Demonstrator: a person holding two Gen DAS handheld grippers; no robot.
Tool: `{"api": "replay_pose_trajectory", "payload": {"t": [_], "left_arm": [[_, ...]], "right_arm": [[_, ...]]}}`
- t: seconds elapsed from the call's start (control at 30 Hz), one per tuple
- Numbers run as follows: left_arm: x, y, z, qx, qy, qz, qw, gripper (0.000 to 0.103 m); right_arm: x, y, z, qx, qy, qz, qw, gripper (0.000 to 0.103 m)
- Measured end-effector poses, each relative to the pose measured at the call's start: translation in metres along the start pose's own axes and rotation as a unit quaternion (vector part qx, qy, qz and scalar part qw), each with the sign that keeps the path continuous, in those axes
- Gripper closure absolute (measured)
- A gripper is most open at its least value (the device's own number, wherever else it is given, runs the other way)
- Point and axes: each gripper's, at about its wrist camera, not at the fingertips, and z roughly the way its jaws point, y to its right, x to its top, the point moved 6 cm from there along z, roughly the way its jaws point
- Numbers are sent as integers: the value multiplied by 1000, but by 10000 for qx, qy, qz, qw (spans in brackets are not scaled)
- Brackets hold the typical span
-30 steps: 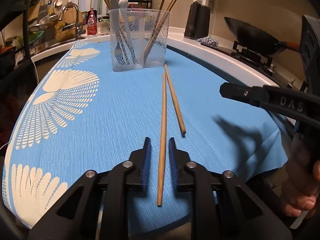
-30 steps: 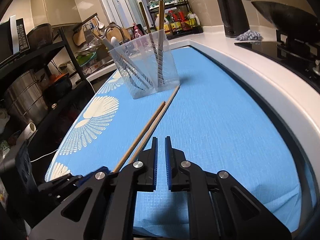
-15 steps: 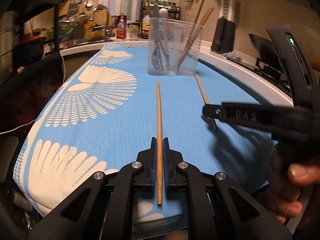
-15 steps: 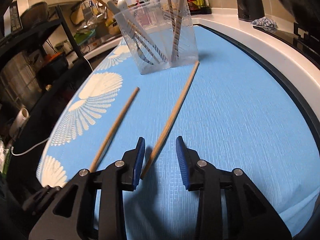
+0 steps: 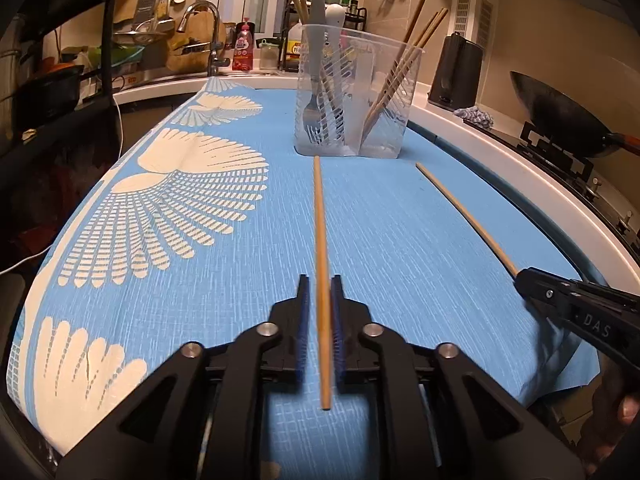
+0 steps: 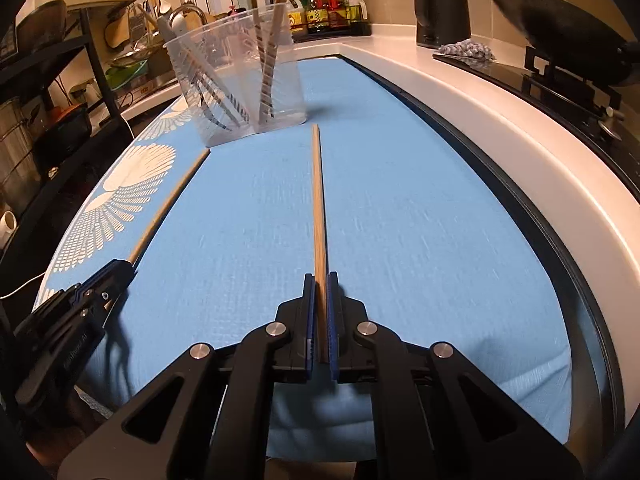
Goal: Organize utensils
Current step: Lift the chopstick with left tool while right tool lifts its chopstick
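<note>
My left gripper (image 5: 319,312) is easing its jaws apart, a chopstick (image 5: 321,256) between the blue pads with a sliver of gap either side, running straight to twelve o'clock. My right gripper (image 6: 319,312) is clamped tight on the second chopstick (image 6: 317,204), also aimed at twelve. Both tips stop just short of the clear utensil holder (image 5: 356,92), loaded with a fork and more chopsticks. Underneath, a blue cloth (image 5: 400,216) with cream fan prints at nine o'clock. Sink tap (image 5: 204,28) at eleven, kettle (image 5: 458,70) at one, a wok (image 5: 560,120) at two, seemingly on a hob.
</note>
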Motion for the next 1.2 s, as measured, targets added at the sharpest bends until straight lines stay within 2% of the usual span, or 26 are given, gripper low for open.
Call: {"api": "replay_pose_trajectory", "payload": {"t": [0.07,0.27,0.6,0.97,1.2], "left_arm": [[-4,-2,-6,29,57,-35,10000,73],[-17,10,-19,180,212,196,9994,73],[-17,15,-20,258,249,267,9990,74],[-15,14,-18,284,226,241,9990,96],[-16,12,-19,281,231,230,9991,97]], "right_arm": [[-3,3,-3,104,135,-115,9998,93],[-11,2,-10,73,443,-389,9982,93],[-13,-1,-12,-71,554,-545,9970,93],[-12,-1,-11,-83,544,-544,9970,98],[-13,1,-11,-239,556,-539,9967,97]]}}
